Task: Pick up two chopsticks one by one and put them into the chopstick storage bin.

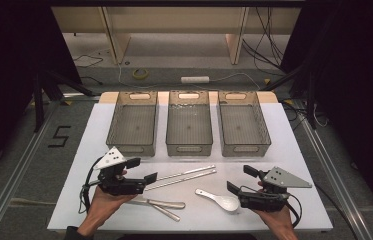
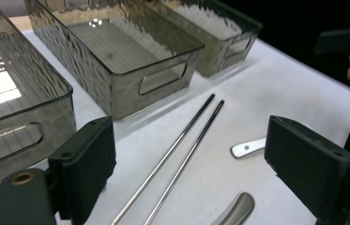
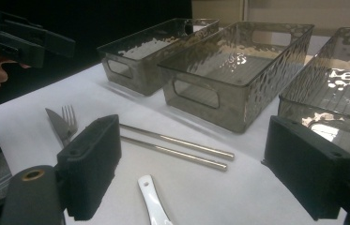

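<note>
metal chopsticks (image 1: 181, 177) between parted grippers

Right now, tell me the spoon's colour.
White; the spoon shows best in the high view, lying near the right gripper.

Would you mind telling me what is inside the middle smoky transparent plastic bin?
Nothing: the middle smoky transparent plastic bin holds no cutlery, and its ribbed floor shows bare through the open top. The metal chopsticks and white ceramic spoon lie outside it on the white table.

The left hand-held gripper (image 1: 141, 170) hides part of the knife (image 1: 166, 203) and fork (image 1: 169, 214).
</note>
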Motion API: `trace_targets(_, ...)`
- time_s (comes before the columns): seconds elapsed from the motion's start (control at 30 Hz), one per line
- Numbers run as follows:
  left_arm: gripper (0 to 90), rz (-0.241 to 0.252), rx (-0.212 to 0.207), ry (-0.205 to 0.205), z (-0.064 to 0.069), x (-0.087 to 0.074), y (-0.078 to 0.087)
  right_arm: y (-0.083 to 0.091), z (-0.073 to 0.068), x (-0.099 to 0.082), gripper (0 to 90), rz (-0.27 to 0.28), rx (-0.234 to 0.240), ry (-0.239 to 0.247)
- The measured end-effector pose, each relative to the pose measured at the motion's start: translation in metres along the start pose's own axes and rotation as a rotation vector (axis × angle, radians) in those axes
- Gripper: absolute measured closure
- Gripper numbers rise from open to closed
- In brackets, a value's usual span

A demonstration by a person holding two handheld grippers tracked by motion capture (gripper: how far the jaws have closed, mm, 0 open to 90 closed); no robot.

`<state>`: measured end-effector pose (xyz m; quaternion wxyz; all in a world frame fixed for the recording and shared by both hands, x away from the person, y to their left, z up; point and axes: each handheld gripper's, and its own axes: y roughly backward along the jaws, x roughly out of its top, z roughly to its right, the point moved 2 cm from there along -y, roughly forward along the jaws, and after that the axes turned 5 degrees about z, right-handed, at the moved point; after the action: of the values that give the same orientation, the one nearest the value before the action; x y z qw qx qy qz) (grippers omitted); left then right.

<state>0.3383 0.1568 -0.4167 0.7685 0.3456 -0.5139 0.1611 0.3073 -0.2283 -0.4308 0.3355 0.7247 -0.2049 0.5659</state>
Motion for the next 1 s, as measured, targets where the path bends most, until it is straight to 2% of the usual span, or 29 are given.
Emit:
trace_targets(0.1, 17.0, -0.081, 0.010, -0.050, 0.002, 0.008, -0.007, 0.000, 0.000, 0.000, 19.9, -0.001, 0.000, -0.001)
trace_targets(0.2, 18.5, -0.170, 0.001, -0.064, 0.002, 0.013, -0.018, -0.001, 0.001, -0.001, 19.9, -0.018, -0.004, -0.005)
trace_targets(0.4, 20.4, -0.350, 0.014, -0.126, 0.003, 0.020, -0.046, -0.002, 0.003, -0.003, 19.9, -0.037, 0.004, -0.018)
trace_targets(0.57, 24.3, -0.463, 0.010, -0.177, 0.005, 0.022, -0.068, -0.004, 0.003, -0.004, 19.9, -0.055, 0.017, -0.017)
trace_targets(0.63, 25.4, -0.490, 0.007, -0.179, 0.004, 0.023, -0.077, -0.005, 0.003, -0.004, 19.9, -0.059, 0.020, -0.015)
trace_targets(0.73, 28.7, -0.535, 0.024, -0.217, 0.003, 0.023, -0.089, -0.006, 0.003, -0.005, 19.9, -0.067, 0.025, -0.009)
trace_targets(0.8, 31.3, -0.558, 0.016, -0.209, 0.001, 0.023, -0.096, -0.006, 0.003, -0.005, 20.3, -0.071, 0.027, -0.008)
trace_targets(0.87, 33.1, -0.601, 0.022, -0.227, -0.001, 0.023, -0.103, -0.007, 0.003, -0.006, 20.6, -0.083, 0.021, -0.012)
trace_targets(1.0, 37.2, -0.636, 0.018, -0.235, -0.005, 0.020, -0.113, -0.007, 0.004, -0.006, 20.6, -0.087, 0.025, -0.017)
